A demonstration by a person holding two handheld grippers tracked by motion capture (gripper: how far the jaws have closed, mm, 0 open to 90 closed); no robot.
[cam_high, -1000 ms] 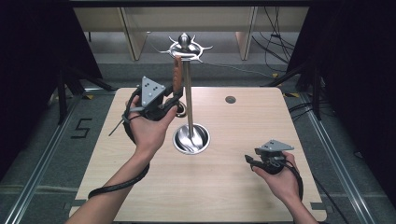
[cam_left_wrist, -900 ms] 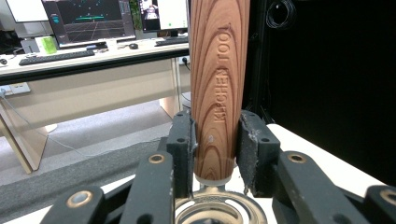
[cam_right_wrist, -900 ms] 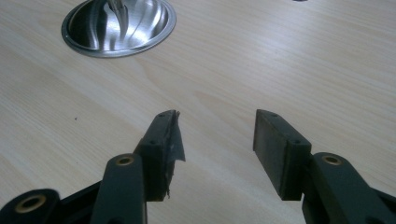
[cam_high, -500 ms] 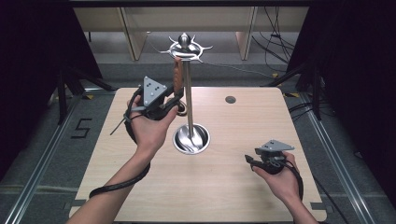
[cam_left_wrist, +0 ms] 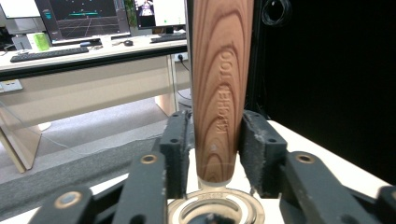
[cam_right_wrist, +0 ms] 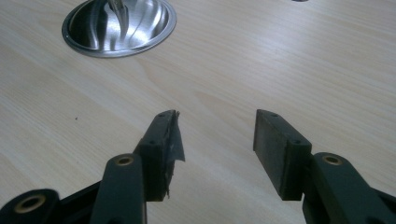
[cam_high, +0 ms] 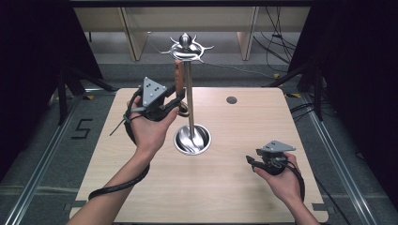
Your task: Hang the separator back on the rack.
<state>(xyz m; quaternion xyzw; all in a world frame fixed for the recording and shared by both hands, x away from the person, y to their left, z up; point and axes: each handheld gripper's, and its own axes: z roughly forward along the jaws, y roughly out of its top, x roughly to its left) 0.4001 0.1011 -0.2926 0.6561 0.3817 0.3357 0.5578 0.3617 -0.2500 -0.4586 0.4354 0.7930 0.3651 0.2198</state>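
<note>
A steel rack stands mid-table: a round base (cam_high: 192, 139), a thin pole (cam_high: 189, 101) and a crown of hooks (cam_high: 186, 48) on top. A utensil with a wooden handle (cam_high: 179, 77) hangs upright just left of the pole. My left gripper (cam_high: 178, 97) is raised beside the pole and shut on the lower part of that wooden handle (cam_left_wrist: 219, 84), with a pad on each side; a round metal part (cam_left_wrist: 215, 211) shows below it. My right gripper (cam_high: 250, 161) rests low at the front right, its jaws open above bare wood (cam_right_wrist: 215, 126).
The rack's shiny base (cam_right_wrist: 119, 21) lies ahead and to the left of my right gripper. A small dark round hole (cam_high: 231, 100) sits at the table's far right. Dark curtains flank the table, with desks and cables behind it.
</note>
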